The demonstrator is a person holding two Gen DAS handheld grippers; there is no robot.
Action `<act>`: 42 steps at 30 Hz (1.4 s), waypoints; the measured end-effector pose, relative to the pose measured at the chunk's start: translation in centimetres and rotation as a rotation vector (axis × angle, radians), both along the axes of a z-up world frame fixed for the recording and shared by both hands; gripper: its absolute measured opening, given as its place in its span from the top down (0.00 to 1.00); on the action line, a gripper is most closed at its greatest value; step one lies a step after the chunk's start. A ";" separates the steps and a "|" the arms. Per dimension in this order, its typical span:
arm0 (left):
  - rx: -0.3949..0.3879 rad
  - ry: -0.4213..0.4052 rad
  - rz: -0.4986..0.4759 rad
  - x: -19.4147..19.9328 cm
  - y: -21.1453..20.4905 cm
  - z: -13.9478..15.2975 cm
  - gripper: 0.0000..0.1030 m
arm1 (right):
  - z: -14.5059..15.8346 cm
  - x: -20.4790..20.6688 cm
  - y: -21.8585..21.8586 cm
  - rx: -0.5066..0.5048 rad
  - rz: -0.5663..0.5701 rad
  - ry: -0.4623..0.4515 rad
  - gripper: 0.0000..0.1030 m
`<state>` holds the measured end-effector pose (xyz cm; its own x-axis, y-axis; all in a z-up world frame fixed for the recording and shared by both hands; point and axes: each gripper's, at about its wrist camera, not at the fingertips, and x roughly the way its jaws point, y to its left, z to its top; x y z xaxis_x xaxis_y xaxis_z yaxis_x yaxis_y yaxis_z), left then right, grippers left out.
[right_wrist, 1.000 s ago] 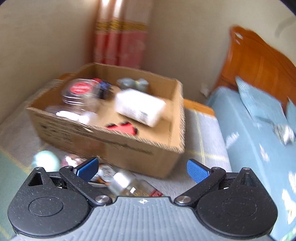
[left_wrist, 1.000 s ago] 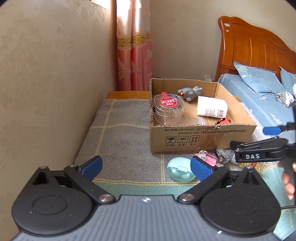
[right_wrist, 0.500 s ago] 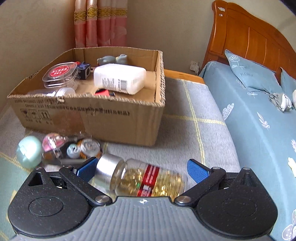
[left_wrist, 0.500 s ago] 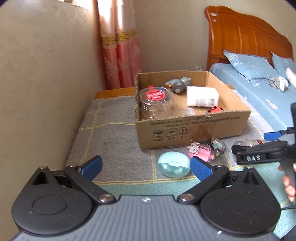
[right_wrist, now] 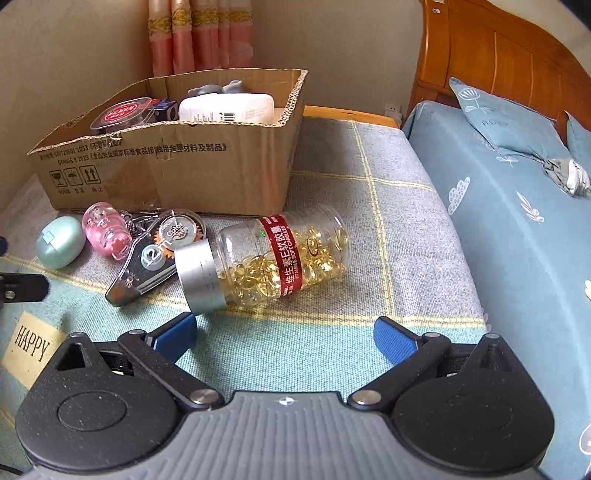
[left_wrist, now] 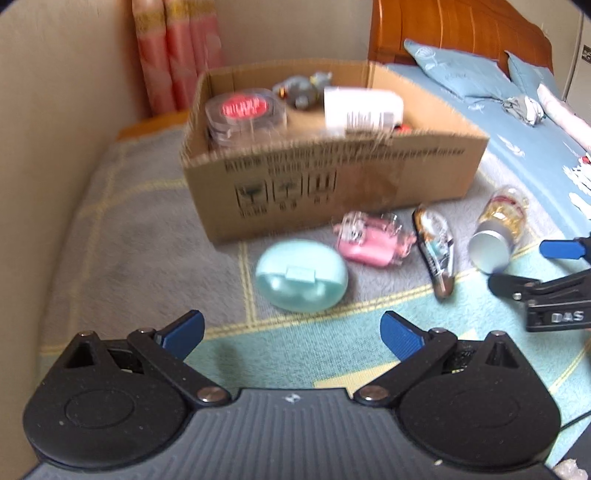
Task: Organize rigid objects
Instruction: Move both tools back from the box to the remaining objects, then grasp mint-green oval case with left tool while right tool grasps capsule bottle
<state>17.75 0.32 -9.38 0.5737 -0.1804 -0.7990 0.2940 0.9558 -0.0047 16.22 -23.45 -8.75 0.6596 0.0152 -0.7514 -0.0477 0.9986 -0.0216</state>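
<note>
**Capsule bottle lies loose in front of the box, both grippers wide**

Capsule bottle (right_wrist: 266, 258) is the nearest piece to the right gripper (right_wrist: 285, 332), lying on its side on the blanket (right_wrist: 369, 206) just ahead of the spread blue fingertips, silver cap toward the camera, red label band round its middle. The right gripper's jaws are released, gripping nothing. Over on the other side, the left gripper (left_wrist: 291, 332) is equally wide apart and empty, hovering just short of the mint case (left_wrist: 301, 278), which sits in front of the cardboard box (left_wrist: 332, 184). Between that case and the bottle, still in front of the box: the pink clear toy (left_wrist: 373, 240) and the correction tape dispenser (right_wrist: 155, 254), its tip pointing toward the camera and its side touching the bottle's cap. Farther back, the box itself holds a red-lidded clear container (right_wrist: 123, 112), a white bottle (right_wrist: 227, 107) lying flat and a grey figure (right_wrist: 216, 88) against the far wall. Beyond the box hangs a pink curtain (right_wrist: 201, 35); to the box's right stretches the blue bed (right_wrist: 517, 206) with its wooden headboard (right_wrist: 491, 48).
</note>
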 end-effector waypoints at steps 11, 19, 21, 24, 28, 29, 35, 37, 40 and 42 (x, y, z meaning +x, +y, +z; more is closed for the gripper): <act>-0.024 -0.062 -0.030 1.0 0.1 -1.7 0.01 | -0.1 -0.5 -0.6 0.003 0.055 -0.031 0.00; -0.017 -0.051 -0.069 2.6 -0.3 -1.5 0.00 | -0.2 -0.5 -0.8 0.005 0.069 -0.044 0.00; -0.012 -0.038 -0.074 2.7 -0.3 -1.4 0.00 | -0.2 -0.5 -0.7 0.005 0.071 -0.047 0.00; -0.012 -0.030 -0.087 2.8 -0.4 -1.2 0.03 | -0.3 -0.5 -0.7 0.005 0.077 -0.050 0.00; -0.015 -0.042 -0.109 2.4 -0.8 -0.7 0.18 | -0.4 -0.7 -0.9 0.006 0.094 -0.067 0.00; -0.016 -0.044 -0.115 2.4 -0.9 -0.5 0.21 | -0.4 -0.7 -0.9 0.006 0.097 -0.069 0.00; -0.014 -0.038 -0.132 2.6 -1.4 0.0 0.31 | -0.4 -0.7 -1.0 0.007 0.108 -0.076 0.00; -0.014 -0.039 -0.133 2.4 -1.3 0.2 0.36 | -0.4 -0.6 -1.0 0.007 0.114 -0.077 0.00; -0.019 -0.038 -0.125 2.4 -1.1 0.4 0.41 | -0.3 -0.4 -1.1 0.007 0.129 -0.071 0.00; -0.021 -0.037 -0.123 2.5 -0.9 0.5 0.41 | -0.3 -0.3 -1.1 0.008 0.144 -0.067 0.00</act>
<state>20.26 -0.62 -8.92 0.5755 -0.2677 -0.7727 0.4094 0.9123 -0.0111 15.92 -24.58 -9.03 0.6990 0.1190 -0.7051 -0.1893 0.9817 -0.0220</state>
